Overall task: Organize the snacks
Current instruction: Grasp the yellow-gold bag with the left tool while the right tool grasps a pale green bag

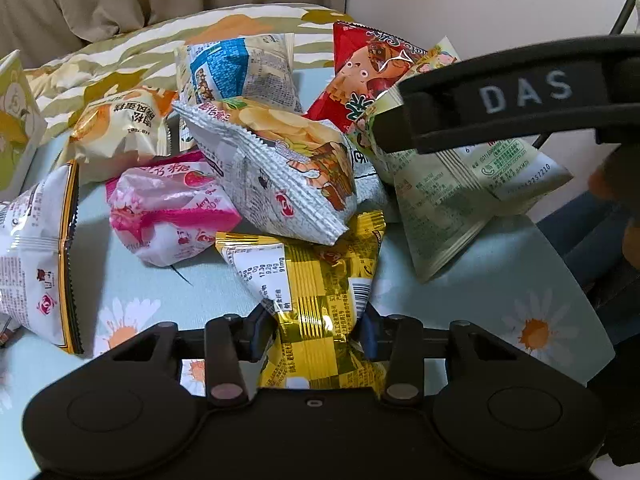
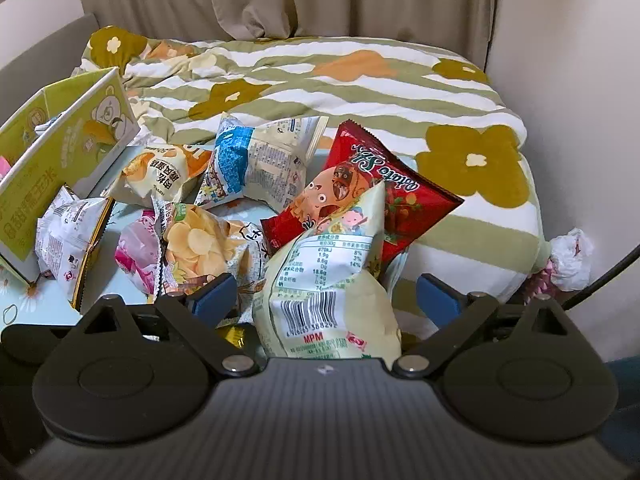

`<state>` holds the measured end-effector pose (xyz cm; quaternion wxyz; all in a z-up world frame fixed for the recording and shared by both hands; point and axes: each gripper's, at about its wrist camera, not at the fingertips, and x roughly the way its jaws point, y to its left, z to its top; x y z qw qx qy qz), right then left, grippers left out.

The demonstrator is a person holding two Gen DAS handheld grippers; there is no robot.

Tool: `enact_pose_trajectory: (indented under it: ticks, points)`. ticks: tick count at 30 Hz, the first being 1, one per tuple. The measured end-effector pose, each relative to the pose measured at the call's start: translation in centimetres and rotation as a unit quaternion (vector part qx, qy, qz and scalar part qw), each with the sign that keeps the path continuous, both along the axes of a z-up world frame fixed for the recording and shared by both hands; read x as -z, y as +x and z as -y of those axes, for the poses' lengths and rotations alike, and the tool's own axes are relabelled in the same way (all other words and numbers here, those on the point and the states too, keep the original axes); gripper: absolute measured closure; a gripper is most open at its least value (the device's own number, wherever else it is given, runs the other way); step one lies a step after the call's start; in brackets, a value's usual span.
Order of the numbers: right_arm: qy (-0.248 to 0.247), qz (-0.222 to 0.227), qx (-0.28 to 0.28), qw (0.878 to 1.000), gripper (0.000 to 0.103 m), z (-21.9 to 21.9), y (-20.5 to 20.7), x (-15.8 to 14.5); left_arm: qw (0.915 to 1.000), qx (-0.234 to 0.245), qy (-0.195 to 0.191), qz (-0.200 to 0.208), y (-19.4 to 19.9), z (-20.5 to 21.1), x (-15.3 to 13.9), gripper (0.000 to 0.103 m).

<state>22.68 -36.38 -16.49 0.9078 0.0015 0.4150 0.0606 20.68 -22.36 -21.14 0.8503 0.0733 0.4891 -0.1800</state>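
A pile of snack bags lies on a pale blue daisy-print sheet (image 1: 460, 280). My left gripper (image 1: 316, 330) is shut on a gold-and-yellow bag (image 1: 320, 280) at the pile's near edge. My right gripper (image 2: 326, 294) is open, its blue pads either side of a pale green bag (image 2: 328, 280); whether they touch it is unclear. In the left wrist view the right gripper's black body reaches in from the right over that pale green bag (image 1: 460, 184). A red chip bag (image 2: 372, 188), a potato-chip bag (image 1: 280, 160) and a pink bag (image 1: 168, 208) lie in the pile.
A yellow-green bear-print box (image 2: 60, 160) stands open at the left. A striped flower-print duvet (image 2: 320, 80) is bunched behind the pile. Beige curtains hang at the back. A white wall is on the right. A crumpled white bag (image 2: 572, 256) lies at the bed's right edge.
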Motion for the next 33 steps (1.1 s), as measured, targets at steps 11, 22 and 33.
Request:
enact_pose_trajectory:
  ticks: [11,22,33]
  points:
    - [0.019,-0.03,-0.007,0.999,0.006,0.4,0.6,1.6,0.9998,-0.02,0.004,-0.008,-0.7,-1.7,-0.2,0.058]
    - [0.012,-0.024,-0.022,0.999,0.024,0.1,0.2,1.4,0.9977,-0.067,0.006,-0.014,-1.1,-4.2,-0.6,0.058]
    - [0.017,-0.003,-0.011,1.0,0.033,0.6,-1.9,-0.9,0.9957,-0.09,-0.003,0.02,-2.5,-5.1,-3.7,0.061]
